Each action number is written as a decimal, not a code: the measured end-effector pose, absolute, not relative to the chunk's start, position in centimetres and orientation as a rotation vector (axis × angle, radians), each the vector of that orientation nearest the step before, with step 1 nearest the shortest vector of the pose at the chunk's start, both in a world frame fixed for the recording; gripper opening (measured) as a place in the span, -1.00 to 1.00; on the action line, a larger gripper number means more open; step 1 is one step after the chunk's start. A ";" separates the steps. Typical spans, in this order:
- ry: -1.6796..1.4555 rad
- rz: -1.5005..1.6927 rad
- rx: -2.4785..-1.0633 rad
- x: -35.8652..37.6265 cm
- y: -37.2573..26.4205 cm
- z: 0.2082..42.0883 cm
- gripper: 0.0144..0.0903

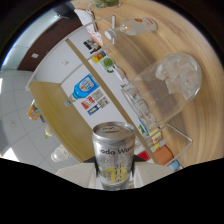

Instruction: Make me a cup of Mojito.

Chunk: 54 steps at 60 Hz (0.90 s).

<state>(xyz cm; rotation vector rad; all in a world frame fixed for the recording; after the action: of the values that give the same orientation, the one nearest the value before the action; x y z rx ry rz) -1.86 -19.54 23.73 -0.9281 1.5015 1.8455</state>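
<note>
A silver soda water can (114, 150) with yellow print stands between my two pale fingers (75, 175), which press on its sides. My gripper (114, 174) is shut on it, with the can's closed-looking top facing away from me. The whole view is rolled over, so the can is held tilted relative to the wooden table (200, 125). Beyond the can and to its right stands a clear glass (170, 85) with ice cubes in its base. Farther off lies a clear bottle (134, 26) with a pale label.
A clear acrylic stand (100, 85) with picture cards runs from near the can toward the bottle. A glass with something green (106, 3) sits at the far end. Grey tiled floor (20, 115) shows past the table's edge.
</note>
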 end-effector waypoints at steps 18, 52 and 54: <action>1.085 1.374 -1.303 -2.5 -20.2 26.5 -0.03; 0.059 0.225 -1.767 -10.0 -18.3 17.3 -0.03; 0.047 0.204 -1.790 -10.2 -18.2 15.8 -0.03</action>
<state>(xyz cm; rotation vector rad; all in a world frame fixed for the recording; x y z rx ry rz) -10.21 -18.23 15.82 -1.7904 0.0471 0.2036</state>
